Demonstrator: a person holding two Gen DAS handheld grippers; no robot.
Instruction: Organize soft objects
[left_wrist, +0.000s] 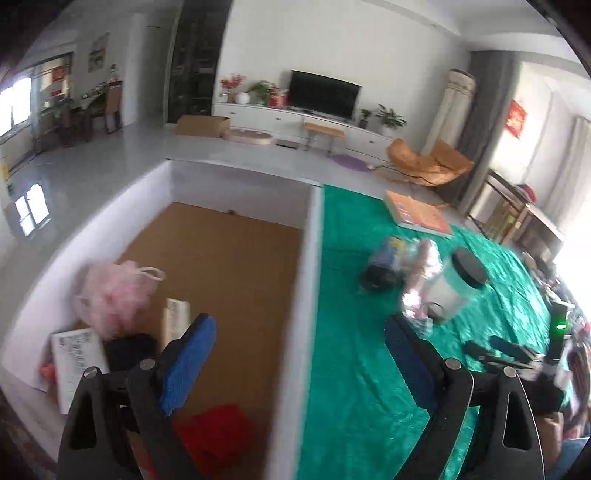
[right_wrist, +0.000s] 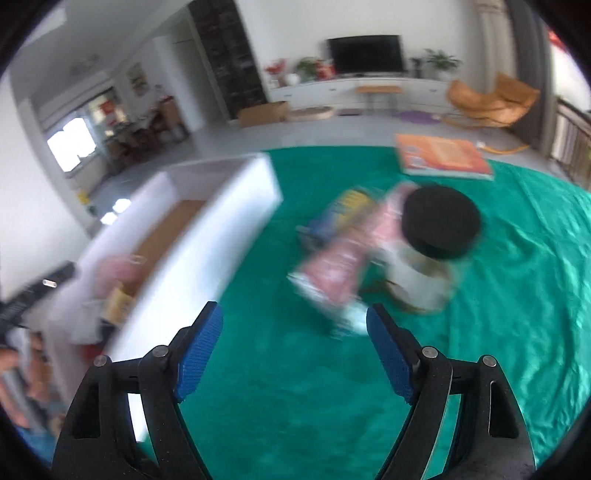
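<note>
The table (left_wrist: 354, 387) is covered by a green cloth that reaches its far edge. A white box (left_wrist: 310, 258) with a brown cardboard floor stands on the table's left side; its right wall runs from the near edge toward the far one.

Inside the box, near its left wall, lies a pink puff (left_wrist: 110, 295) with a cord loop. Just nearer than it are a white printed packet (left_wrist: 75, 354) and something black (left_wrist: 129, 350), too blurred to name. A pale slim pack (left_wrist: 175, 319) lies just right of the puff. At the box's near end sits a red soft thing (left_wrist: 216, 435).

On the cloth near the far edge lies an orange book (right_wrist: 443, 157). Toward the table's middle is a blurred cluster: a jar (right_wrist: 424, 258) with a black lid, a pink packet (right_wrist: 340, 269) touching its left side, and a blue-and-yellow item (right_wrist: 347, 210) behind the packet. A small black thing (left_wrist: 378, 280) lies at the cluster's left.

The left tool (left_wrist: 299, 354) hangs over the box's right wall, jaws spread wide with nothing between them; one blue pad (left_wrist: 188, 365) is above the box floor, the other above the cloth. The right tool (right_wrist: 295, 347) is over bare cloth near the table's near edge, jaws also spread and empty, with the pink packet just beyond its tips.
</note>
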